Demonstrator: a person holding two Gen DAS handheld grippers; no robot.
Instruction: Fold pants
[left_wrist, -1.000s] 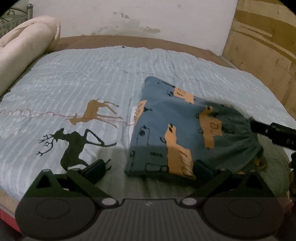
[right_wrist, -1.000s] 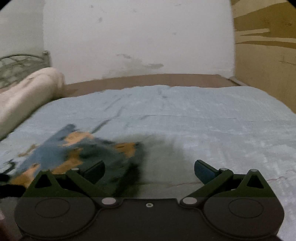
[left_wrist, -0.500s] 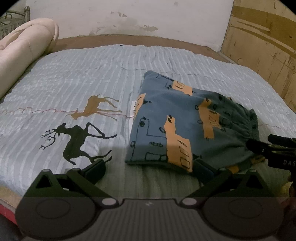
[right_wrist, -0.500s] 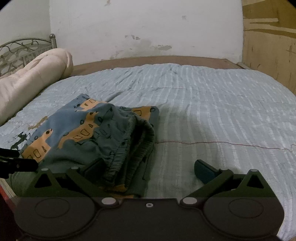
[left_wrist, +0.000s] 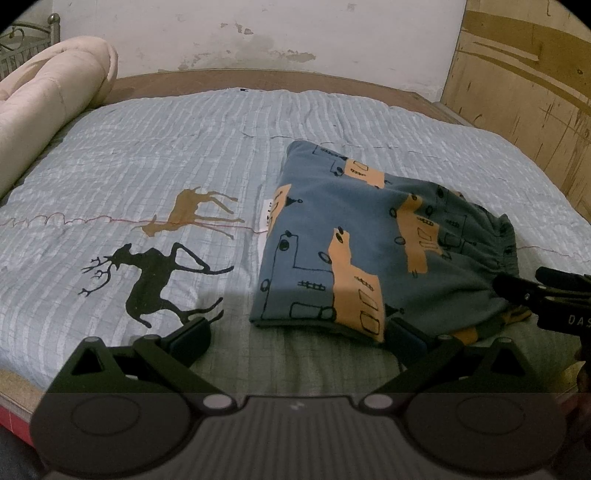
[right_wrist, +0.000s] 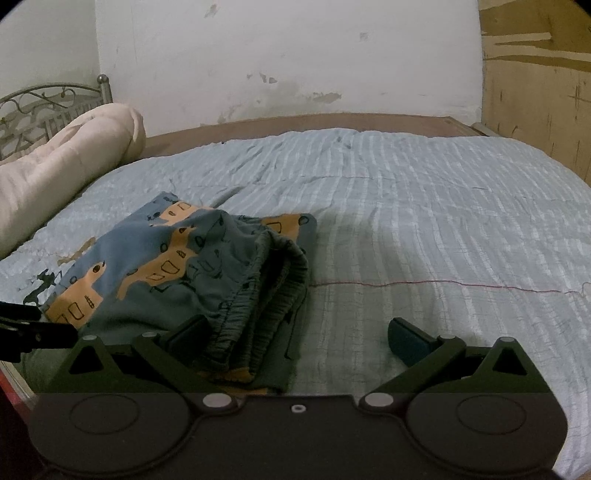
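The blue pants with orange patches lie folded into a compact bundle on the bed, waistband to the right. They show in the right wrist view too, with the gathered waistband facing the camera. My left gripper is open and empty, just in front of the bundle's near edge. My right gripper is open and empty, its left finger close by the waistband. The right gripper also shows at the right edge of the left wrist view.
A light blue striped quilt with deer prints covers the bed. A rolled beige blanket lies along the left side. A wooden panel stands at the right. The bed's near edge is at lower left.
Both grippers have drawn back toward the near edge of the bed. The right gripper has pulled away from the pants, which now lie free and still.
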